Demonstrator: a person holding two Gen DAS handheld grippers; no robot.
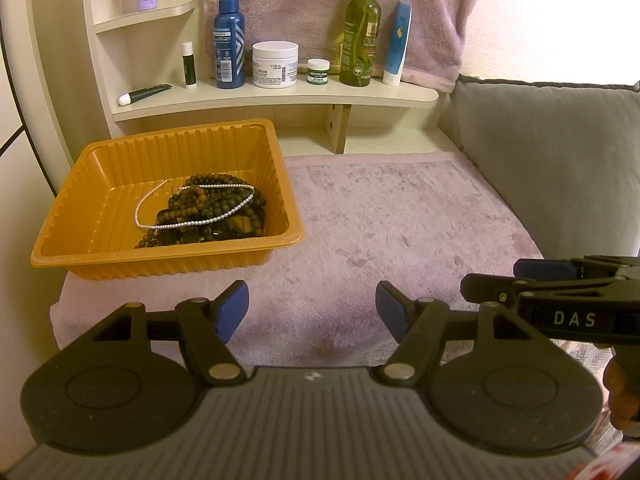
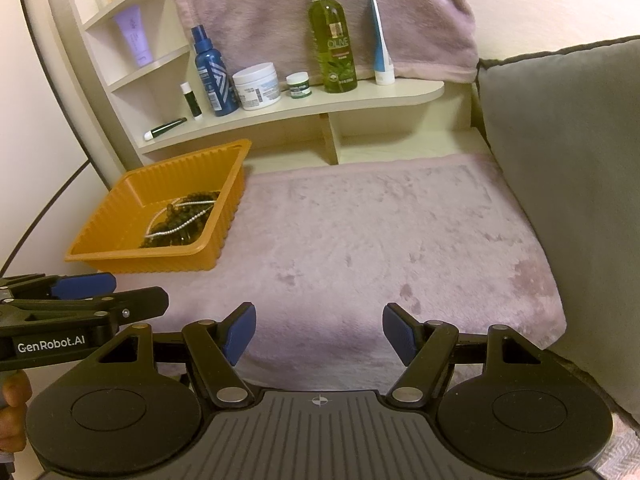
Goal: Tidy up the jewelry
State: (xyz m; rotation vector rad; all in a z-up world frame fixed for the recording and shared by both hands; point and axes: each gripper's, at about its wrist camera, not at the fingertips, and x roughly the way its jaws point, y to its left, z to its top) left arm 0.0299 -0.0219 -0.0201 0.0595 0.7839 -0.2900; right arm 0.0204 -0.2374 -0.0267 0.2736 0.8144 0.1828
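An orange ribbed plastic tray point(image 1: 100, 184) point(image 2: 112, 200) sits at the left on a pink plush cloth. In its right near corner lies a heap of dark wooden bead strands point(image 1: 216, 208) point(image 2: 180, 224) with a white pearl string point(image 1: 160, 204) point(image 2: 176, 228) draped over them. My left gripper point(image 1: 312, 312) hangs open over the cloth, in front of and right of the tray, nothing between its blue pads. My right gripper point(image 2: 318, 332) is open too, over bare cloth further right. Each gripper shows at the side of the other's view.
A cream shelf point(image 1: 360, 98) behind the cloth carries a blue spray bottle point(image 1: 229, 40), a white cream jar point(image 1: 275, 64), a small green jar point(image 1: 318, 71), an olive spray bottle point(image 1: 360, 36) and tubes. A grey cushion point(image 1: 552, 160) borders the right side. A pink towel point(image 1: 340, 4) hangs behind.
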